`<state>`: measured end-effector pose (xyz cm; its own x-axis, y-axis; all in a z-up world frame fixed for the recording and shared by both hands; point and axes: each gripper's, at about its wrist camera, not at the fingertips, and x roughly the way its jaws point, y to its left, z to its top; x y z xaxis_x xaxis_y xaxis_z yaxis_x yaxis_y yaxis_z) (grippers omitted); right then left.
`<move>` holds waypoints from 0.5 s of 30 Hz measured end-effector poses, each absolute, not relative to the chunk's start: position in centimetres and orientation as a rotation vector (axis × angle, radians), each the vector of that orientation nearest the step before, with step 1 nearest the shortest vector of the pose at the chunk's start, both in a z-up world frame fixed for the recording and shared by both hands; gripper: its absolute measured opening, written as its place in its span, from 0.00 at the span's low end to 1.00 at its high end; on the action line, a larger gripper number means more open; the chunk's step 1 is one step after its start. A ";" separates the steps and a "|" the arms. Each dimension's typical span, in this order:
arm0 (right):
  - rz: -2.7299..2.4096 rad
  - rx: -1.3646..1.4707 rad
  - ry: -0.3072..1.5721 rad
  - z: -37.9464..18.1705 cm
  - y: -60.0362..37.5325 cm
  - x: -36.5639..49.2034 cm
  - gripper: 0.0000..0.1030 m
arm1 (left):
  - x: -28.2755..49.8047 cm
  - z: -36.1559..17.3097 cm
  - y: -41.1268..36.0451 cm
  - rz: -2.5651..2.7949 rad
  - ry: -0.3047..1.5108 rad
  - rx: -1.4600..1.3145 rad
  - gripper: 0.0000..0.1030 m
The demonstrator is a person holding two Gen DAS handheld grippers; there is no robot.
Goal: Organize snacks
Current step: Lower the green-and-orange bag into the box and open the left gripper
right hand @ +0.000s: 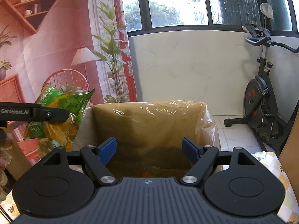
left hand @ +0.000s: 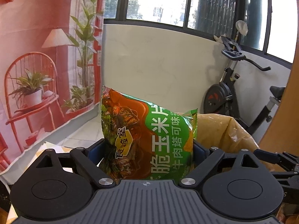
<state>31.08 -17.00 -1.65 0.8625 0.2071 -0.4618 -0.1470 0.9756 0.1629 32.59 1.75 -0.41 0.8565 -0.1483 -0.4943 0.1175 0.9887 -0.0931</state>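
Snack bag (left hand: 149, 136) left of box (right hand: 149, 123)

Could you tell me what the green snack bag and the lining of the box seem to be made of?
Green snack bag: glossy printed plastic film, judging by its sheen and crimped seams. Box lining: thin clear plastic sheet, wrinkled with glints, apparently over brown cardboard.

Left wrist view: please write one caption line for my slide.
Left tongs hold a green snack bag upright beside a plastic-lined cardboard box.
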 end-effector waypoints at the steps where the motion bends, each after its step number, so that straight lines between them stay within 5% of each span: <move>1: 0.188 0.124 0.497 -1.6 -17.0 30.8 0.78 | 32.5 -0.4 1.8 -0.148 0.523 -0.062 0.91; 15: 0.183 0.154 0.491 -1.6 -17.4 29.3 0.78 | 35.6 -2.1 -0.5 -0.176 0.562 0.079 0.94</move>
